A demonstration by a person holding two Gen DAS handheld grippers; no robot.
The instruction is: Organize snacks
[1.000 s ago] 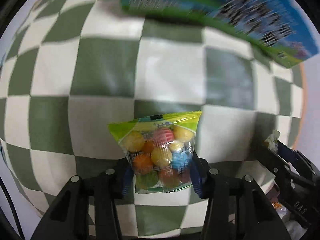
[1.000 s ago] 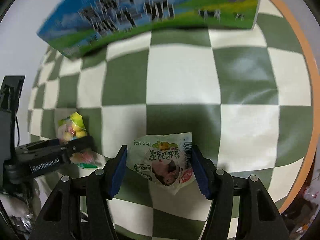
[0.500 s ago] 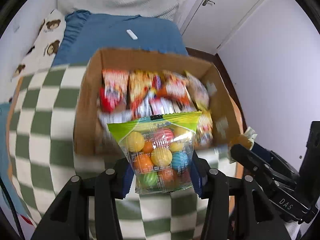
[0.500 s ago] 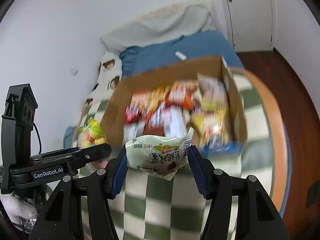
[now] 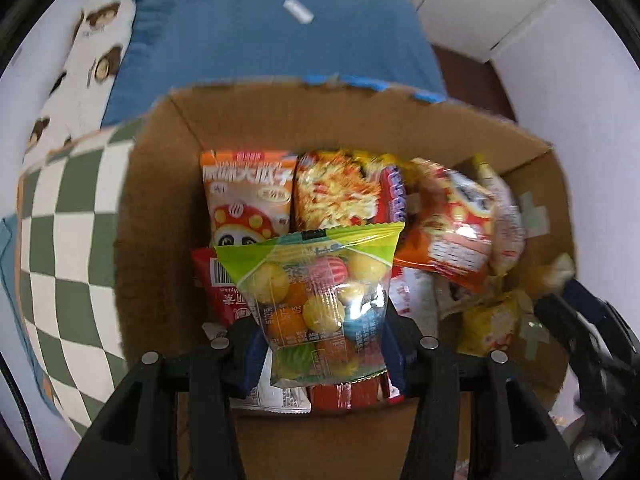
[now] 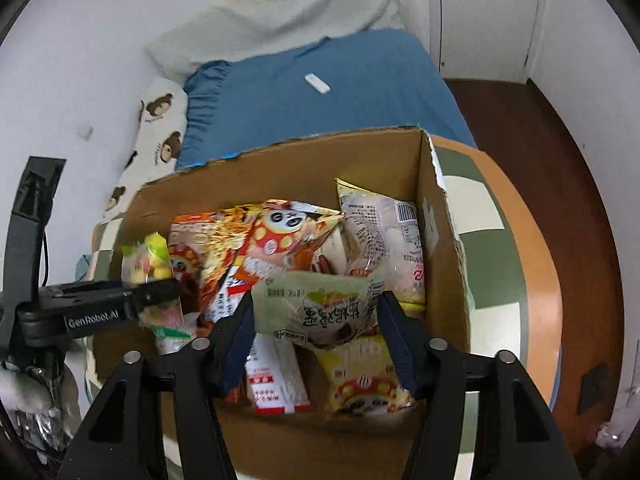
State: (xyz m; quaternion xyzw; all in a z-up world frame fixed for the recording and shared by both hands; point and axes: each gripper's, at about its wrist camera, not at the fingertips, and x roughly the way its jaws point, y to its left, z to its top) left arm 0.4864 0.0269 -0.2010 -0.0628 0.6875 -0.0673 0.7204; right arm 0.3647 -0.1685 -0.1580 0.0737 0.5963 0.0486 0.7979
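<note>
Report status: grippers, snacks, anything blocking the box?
Left gripper shut on candy bag, over cardboard box. Right gripper: jaws just opened, pale green packet loose between them. Box crowded with snacks; drop path clear.

"GenRobot.AI" printed in white on the left hand-held gripper (image 6: 160, 294) side; snack packet print is Chinese, too blurred to read.

An open brown cardboard box (image 6: 280, 168) packed with snack packets sits on a green-and-white checked tablecloth (image 6: 476, 208). Over it, the right gripper (image 6: 316, 320) has just been opening its jaws – a pale green snack packet (image 6: 316, 304) lies between the blue pads (image 6: 394, 340), which stand apart from it. At left, the left gripper (image 6: 160, 292) clamps a clear bag of coloured candy balls (image 6: 148, 264) – behind lies a blue bedsheet (image 6: 320, 92)
</note>
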